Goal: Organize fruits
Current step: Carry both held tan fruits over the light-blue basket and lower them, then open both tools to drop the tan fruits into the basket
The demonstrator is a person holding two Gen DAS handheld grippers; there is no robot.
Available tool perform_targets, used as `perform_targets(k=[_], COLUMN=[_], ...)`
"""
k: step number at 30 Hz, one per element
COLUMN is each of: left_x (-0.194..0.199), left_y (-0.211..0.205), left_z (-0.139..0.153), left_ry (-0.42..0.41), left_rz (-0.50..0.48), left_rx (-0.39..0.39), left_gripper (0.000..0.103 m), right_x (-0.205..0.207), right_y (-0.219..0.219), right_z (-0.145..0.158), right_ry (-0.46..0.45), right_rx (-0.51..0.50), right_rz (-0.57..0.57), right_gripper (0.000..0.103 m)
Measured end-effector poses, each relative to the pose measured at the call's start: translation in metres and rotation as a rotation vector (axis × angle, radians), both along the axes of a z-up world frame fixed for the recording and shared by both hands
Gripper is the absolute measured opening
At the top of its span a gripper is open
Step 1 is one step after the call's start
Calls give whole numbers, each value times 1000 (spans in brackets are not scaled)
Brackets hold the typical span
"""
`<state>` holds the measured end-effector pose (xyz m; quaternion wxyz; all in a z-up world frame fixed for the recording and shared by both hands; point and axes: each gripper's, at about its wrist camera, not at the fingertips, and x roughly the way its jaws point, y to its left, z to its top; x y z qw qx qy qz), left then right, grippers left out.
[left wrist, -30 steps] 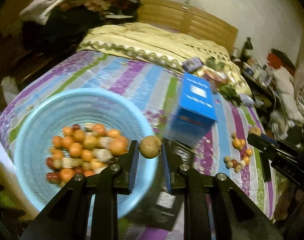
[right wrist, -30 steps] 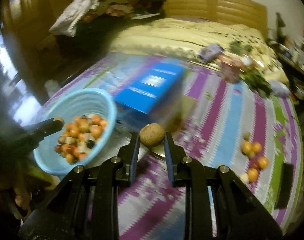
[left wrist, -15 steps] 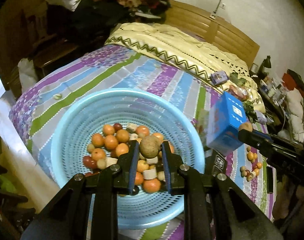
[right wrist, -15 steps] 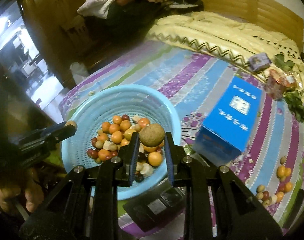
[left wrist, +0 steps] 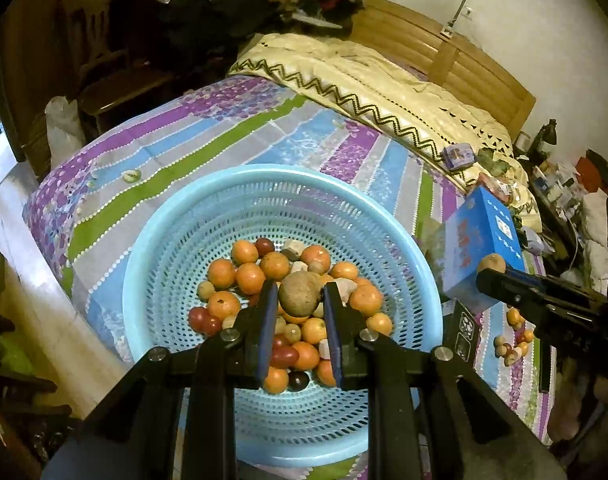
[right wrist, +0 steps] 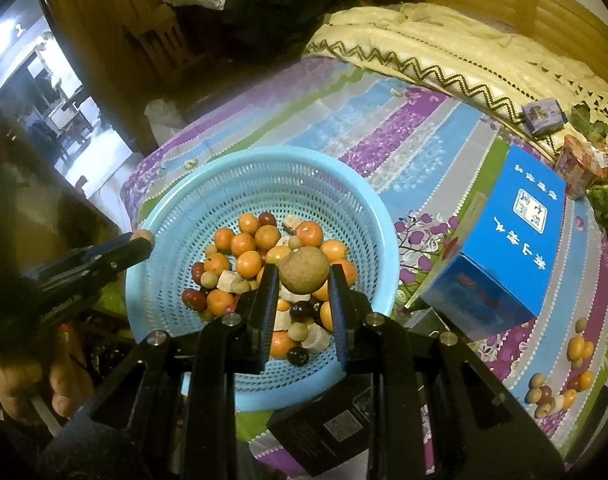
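A light blue perforated basket (left wrist: 208, 224) sits on the striped bedspread and holds several oranges, dark red fruits and pale pieces; it also shows in the right wrist view (right wrist: 208, 184). My left gripper (left wrist: 299, 304) is shut on a round brown fruit (left wrist: 300, 294) above the basket's fruit pile. My right gripper (right wrist: 302, 276) is shut on another round brown fruit (right wrist: 304, 269), also above the basket. A small pile of loose fruits (right wrist: 559, 388) lies on the bedspread at the right, and shows in the left wrist view (left wrist: 511, 344).
A blue box (right wrist: 507, 248) stands right of the basket. A black box (right wrist: 331, 428) lies at the bed's near edge. A cream quilt (left wrist: 375, 84) and wooden headboard (left wrist: 455, 56) are at the back. A cluttered chair is at the far left.
Both grippers swung left from the blue box area to above the basket, each still holding its brown fruit. The basket now fills the centre of both views.
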<state>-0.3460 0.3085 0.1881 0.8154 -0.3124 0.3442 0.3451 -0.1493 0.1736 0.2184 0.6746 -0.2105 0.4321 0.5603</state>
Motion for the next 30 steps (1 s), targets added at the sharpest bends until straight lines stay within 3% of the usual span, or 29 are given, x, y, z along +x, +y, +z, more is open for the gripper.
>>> perform_targets(k=[7,18,30], left_x=[-1,7,7], left_y=[9,36,39], left_z=[-11,-67,-73], left_ry=[23,138,142], left_rz=[0,-31,-33], left_rx=[-29,-174,-193], left_gripper=[23,23,25], right_x=[1,3,-2], right_y=[14,38,43], right_z=[-9,-46,-52], right_ry=[15,70,76], right_rx=[-40,-196,-205], right_rz=[9,57,64], right_gripper=[25,25,26])
